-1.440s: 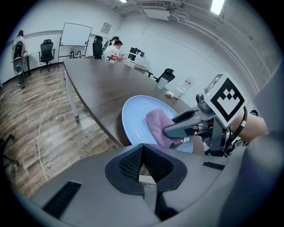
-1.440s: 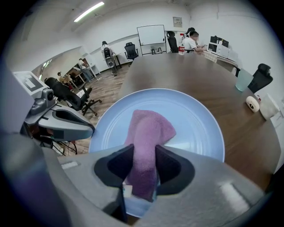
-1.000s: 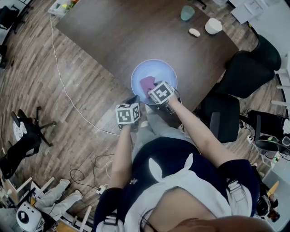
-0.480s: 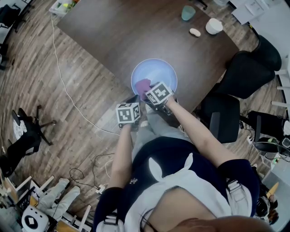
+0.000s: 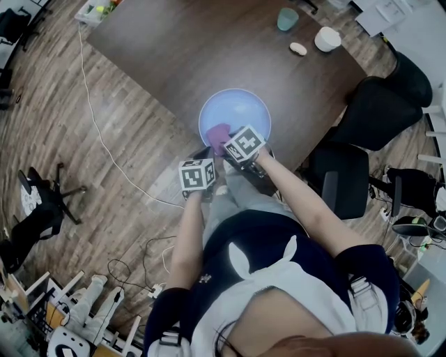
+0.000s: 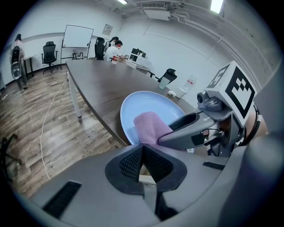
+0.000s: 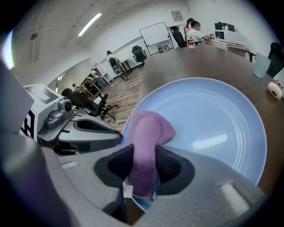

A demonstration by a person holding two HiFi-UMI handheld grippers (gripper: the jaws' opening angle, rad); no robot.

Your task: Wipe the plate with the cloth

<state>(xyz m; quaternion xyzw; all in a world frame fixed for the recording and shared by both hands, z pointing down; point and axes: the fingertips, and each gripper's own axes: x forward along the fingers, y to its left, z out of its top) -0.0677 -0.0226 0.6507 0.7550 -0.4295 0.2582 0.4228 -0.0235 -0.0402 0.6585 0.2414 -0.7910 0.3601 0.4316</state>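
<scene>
A light blue plate lies at the near corner of the dark wooden table. My right gripper is shut on a purple cloth. The cloth's free end rests on the plate's near left part. My left gripper is shut, with its tips just short of the plate's near rim and nothing seen between the pads. It stands left of the right gripper.
A teal cup, a white bowl and a small pale object stand at the table's far right. Black office chairs crowd the right side. A white cable runs over the wooden floor on the left.
My right gripper has dragged the cloth a little toward the plate's near left rim and tilted. The left gripper has stayed where it was.
</scene>
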